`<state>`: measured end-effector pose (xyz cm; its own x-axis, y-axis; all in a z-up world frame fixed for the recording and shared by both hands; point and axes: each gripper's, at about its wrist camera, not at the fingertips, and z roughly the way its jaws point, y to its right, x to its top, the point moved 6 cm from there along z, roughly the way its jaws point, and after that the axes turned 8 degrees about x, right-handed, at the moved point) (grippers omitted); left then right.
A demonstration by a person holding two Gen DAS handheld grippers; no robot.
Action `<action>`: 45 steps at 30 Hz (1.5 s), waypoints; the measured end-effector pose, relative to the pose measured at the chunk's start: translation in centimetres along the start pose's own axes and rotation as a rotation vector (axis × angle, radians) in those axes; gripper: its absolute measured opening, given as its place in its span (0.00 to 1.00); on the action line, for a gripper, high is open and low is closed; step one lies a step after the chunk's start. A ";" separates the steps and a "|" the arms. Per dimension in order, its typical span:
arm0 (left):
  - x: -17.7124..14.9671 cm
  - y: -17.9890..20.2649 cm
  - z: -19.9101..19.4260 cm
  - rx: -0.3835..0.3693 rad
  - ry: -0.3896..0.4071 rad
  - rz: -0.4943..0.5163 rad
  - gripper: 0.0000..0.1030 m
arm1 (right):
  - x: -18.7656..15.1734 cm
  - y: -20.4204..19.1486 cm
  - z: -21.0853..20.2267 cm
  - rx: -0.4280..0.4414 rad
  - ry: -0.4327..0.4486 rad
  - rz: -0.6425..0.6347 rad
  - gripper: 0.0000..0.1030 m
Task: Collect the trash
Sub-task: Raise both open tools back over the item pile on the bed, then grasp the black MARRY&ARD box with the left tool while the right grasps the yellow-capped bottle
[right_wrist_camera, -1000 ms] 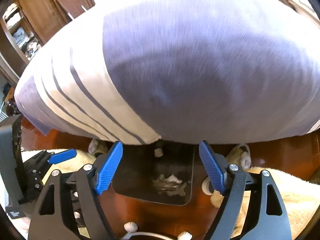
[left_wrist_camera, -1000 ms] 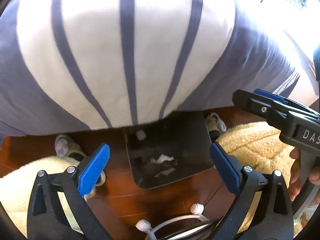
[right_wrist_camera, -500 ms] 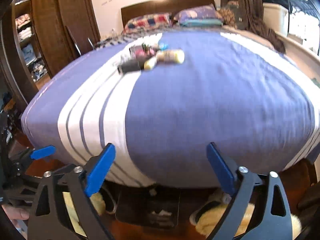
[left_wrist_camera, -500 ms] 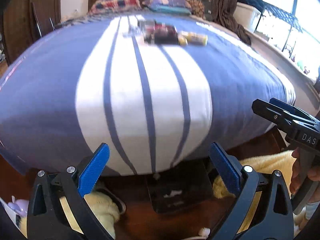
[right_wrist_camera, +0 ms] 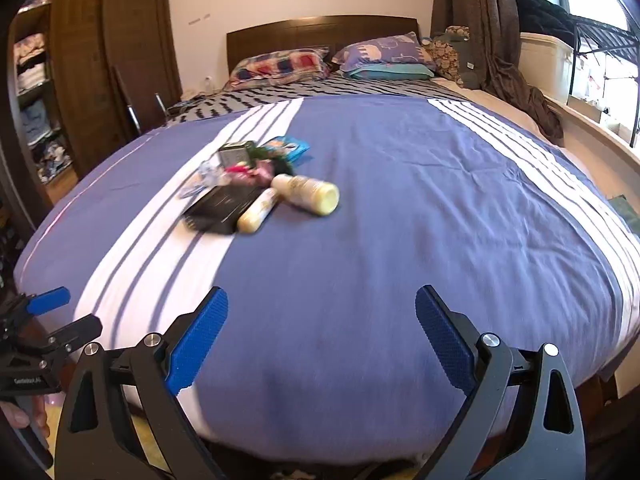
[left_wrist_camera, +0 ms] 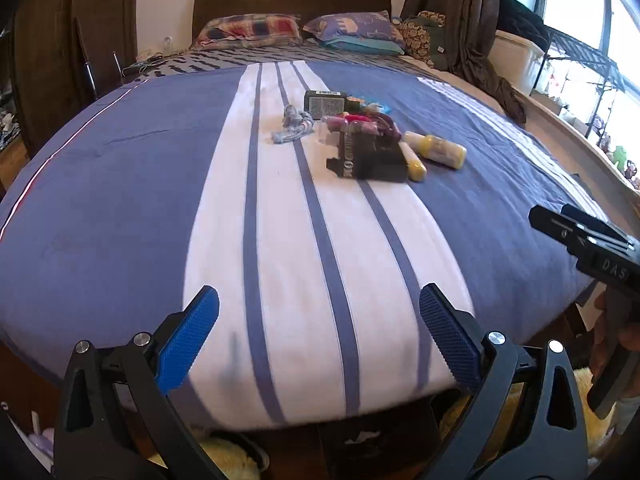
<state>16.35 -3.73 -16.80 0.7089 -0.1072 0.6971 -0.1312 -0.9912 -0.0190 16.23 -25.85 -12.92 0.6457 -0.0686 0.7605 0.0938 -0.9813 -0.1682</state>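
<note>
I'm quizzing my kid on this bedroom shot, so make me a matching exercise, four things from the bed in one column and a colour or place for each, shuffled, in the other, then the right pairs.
Things:
1. larger bottle
2. flat box
3. checked pillow
4. left gripper

Descriptions:
A. black, lying beside the small bottle
B. at the headboard, red and blue
C. pale yellow, on its side on the blue cover
D. open, holding nothing, over the foot of the bed

Pairs: 1-C, 2-A, 3-B, 4-D

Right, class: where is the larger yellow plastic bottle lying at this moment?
In both wrist views the larger yellow plastic bottle lies on its side on the blue striped bedspread, at the pile's right edge, beside the smaller yellow bottle and black box.
</note>
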 end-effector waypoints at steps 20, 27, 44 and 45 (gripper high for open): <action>8.4 4.4 9.0 -0.050 -0.047 0.056 0.92 | 6.7 1.7 13.4 -0.024 -0.150 -0.149 0.81; 10.5 5.2 10.4 -0.068 -0.046 0.055 0.92 | 7.1 1.4 15.2 0.015 -0.197 -0.161 0.45; 11.3 6.3 14.2 -0.082 -0.103 0.097 0.73 | 6.6 3.1 13.6 0.043 -0.159 -0.094 0.32; 11.3 6.2 14.0 -0.081 -0.101 0.096 0.69 | 6.6 3.1 13.5 0.044 -0.155 -0.090 0.32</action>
<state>33.28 -12.14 -19.09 0.7559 -0.2122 0.6194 -0.2542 -0.9669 -0.0211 30.98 -26.88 -16.89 0.7419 0.0511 0.6685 0.1875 -0.9731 -0.1337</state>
